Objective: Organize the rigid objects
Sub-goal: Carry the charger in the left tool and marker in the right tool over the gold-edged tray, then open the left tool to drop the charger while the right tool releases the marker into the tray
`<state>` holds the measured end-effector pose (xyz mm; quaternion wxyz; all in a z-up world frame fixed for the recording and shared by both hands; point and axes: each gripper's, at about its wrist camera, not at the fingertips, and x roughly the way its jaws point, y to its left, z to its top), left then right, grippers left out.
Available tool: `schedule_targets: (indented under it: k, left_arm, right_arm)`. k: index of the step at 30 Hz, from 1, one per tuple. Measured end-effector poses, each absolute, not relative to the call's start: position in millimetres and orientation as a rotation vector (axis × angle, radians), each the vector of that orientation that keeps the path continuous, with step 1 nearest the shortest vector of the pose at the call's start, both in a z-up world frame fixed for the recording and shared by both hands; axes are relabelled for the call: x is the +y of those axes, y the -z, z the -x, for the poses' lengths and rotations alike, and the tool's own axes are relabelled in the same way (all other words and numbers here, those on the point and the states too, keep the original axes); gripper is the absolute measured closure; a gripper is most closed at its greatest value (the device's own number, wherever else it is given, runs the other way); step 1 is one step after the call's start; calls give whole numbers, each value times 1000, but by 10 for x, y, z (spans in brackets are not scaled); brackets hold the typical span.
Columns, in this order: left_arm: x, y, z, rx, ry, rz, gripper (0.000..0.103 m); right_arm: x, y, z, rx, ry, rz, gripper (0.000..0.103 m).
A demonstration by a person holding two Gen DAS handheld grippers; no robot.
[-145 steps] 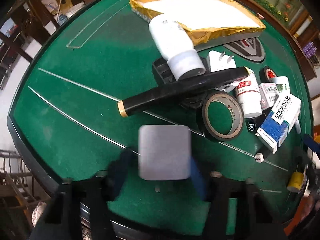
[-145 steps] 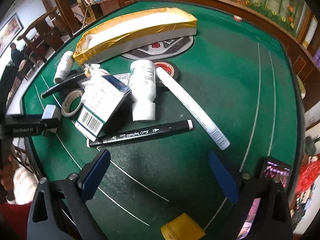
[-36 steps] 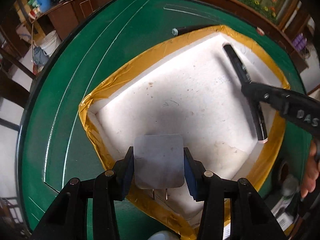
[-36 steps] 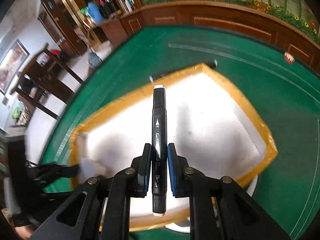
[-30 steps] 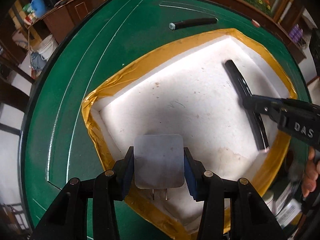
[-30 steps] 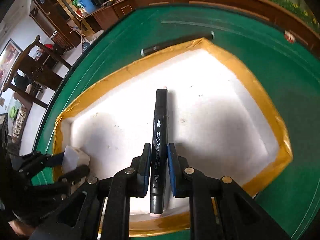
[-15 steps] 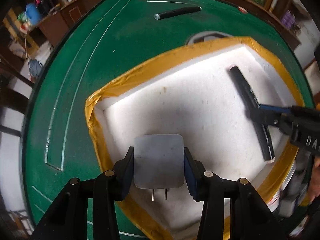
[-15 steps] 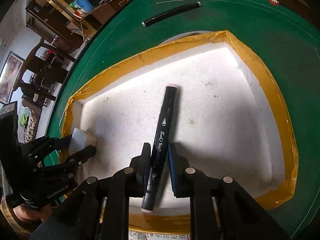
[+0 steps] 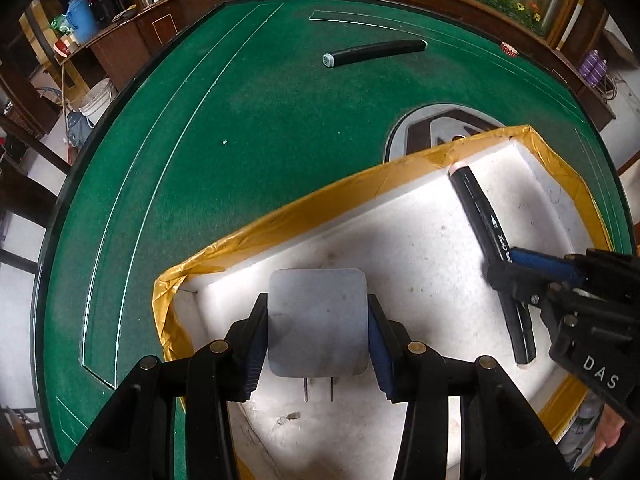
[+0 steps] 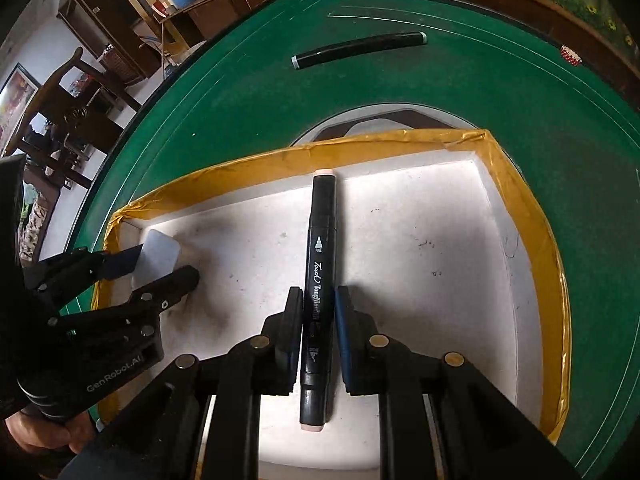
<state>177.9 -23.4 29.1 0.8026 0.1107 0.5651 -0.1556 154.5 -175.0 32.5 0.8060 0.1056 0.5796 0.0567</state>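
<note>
Left gripper (image 9: 318,342): clenched on a white plug adapter (image 9: 318,322), its blue pads pressed against the 2 side faces; the 2 metal prongs pointed back toward the camera.
Plug adapter, place: held over the near left corner of the tray, close above the white floor; whether it touched the floor could not be told. In the right wrist view it (image 10: 160,258) showed as a pale block by the tray's left wall.
Right gripper (image 10: 318,330): clamped on a black marker (image 10: 318,280), gripping it below the middle, near the lower cap.
Marker, place: inside the tray, lying along the gripper's line, its pale upper end close to the far wall; the lower pale cap stuck out behind the pads. White lettering ran along the barrel. In the left wrist view it (image 9: 478,220) lay slanted across the tray's right part.
Tray (image 10: 520,208): white foam box with shallow walls, rim wrapped in yellow-gold tape, set on the table and partly covering a grey and brown emblem (image 9: 432,128).
Table (image 9: 240,120): green felt with thin white lines and a dark wooden rail.
Second marker (image 9: 374,52): black, lying alone on the felt beyond the tray, well apart from it.
Person: fingers (image 10: 36,440) showed around the left gripper's handle.
</note>
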Motion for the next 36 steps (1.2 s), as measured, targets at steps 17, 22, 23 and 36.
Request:
schedule_targets:
  k: [17, 22, 23, 36]
  left_arm:
    - [-304, -439, -1723, 1149, 292, -263, 42]
    - [-271, -657, -1511, 1137, 319, -209, 27]
    - [-270, -694, -1455, 1134, 323, -206, 23]
    - [-225, -884, -465, 1181, 384, -193, 4]
  right_arm:
    - [-1893, -680, -1185, 1153, -116, -276, 73]
    - [-2048, -929, -819, 1089, -123, -302, 58]
    - [-2080, -960, -746, 1080, -124, -305, 53]
    - [-2532, -958, 383, 1101, -93, -377, 13]
